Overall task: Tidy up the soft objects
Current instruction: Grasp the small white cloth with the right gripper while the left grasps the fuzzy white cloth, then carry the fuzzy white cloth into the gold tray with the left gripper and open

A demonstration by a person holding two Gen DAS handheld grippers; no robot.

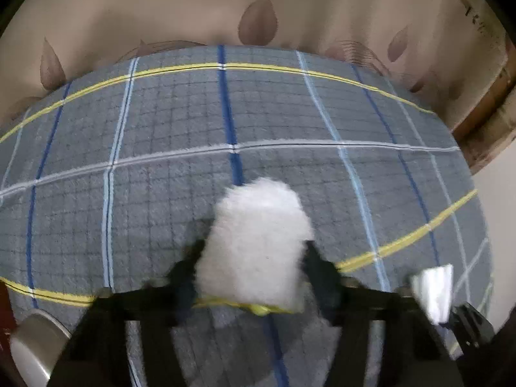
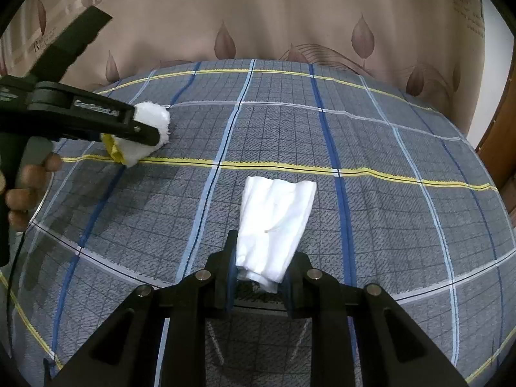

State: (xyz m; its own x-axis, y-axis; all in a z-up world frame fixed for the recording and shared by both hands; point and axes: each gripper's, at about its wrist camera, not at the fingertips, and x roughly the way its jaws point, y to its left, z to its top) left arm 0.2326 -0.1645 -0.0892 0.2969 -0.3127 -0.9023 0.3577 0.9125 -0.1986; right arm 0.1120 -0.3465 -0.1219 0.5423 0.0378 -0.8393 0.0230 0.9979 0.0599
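A fluffy white pad with a yellow edge (image 1: 254,245) is clamped in the left gripper (image 1: 253,258) above the grey plaid bedspread (image 2: 371,135); a folded white cloth (image 2: 274,225) is pinched by the right gripper (image 2: 261,271) nearer its front edge. Carrying is judged underway; placement side by side is called for next.

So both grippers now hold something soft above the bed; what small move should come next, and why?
Probably lower the left gripper and release its fluffy white pad with the yellow edge onto the grey plaid bedcover. It already hangs close to the cover, while the right gripper holds the folded white cloth apart from it, so both pieces could lie side by side.
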